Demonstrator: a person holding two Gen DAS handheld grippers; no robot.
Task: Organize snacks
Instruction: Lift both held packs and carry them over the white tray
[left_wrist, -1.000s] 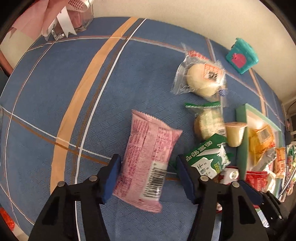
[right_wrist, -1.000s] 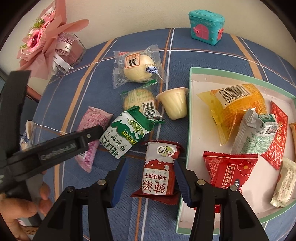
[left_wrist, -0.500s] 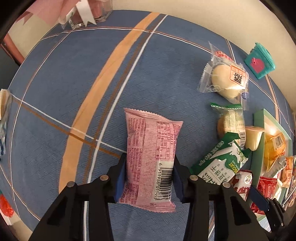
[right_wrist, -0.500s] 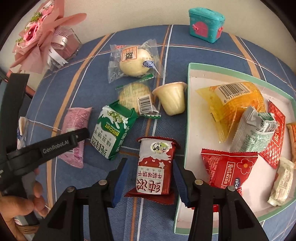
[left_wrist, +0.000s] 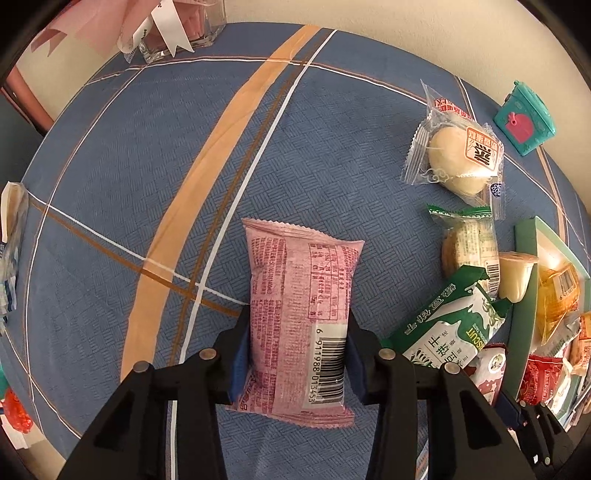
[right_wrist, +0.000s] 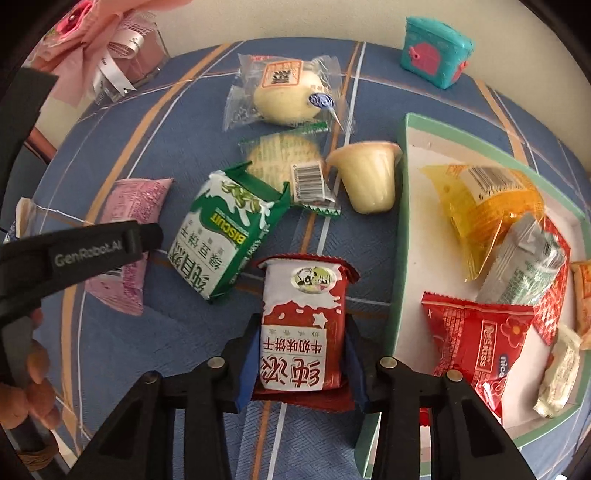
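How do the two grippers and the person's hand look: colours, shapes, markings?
Both the left gripper and the right gripper have black angular frames, silver round bolts and blue finger pads. One carries grey "GenRobot.AI" lettering. The bare hand shows no sleeve.

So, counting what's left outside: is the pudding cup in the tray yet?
Out. The pudding cup lies tipped on the cloth beside the tray wall.

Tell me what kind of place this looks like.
Probably a home, on a table by a wall. A blue plaid tablecloth covers the surface, a pink bouquet in a glass vase stands at the back, and a toy-like teal box sits beyond the snack tray.
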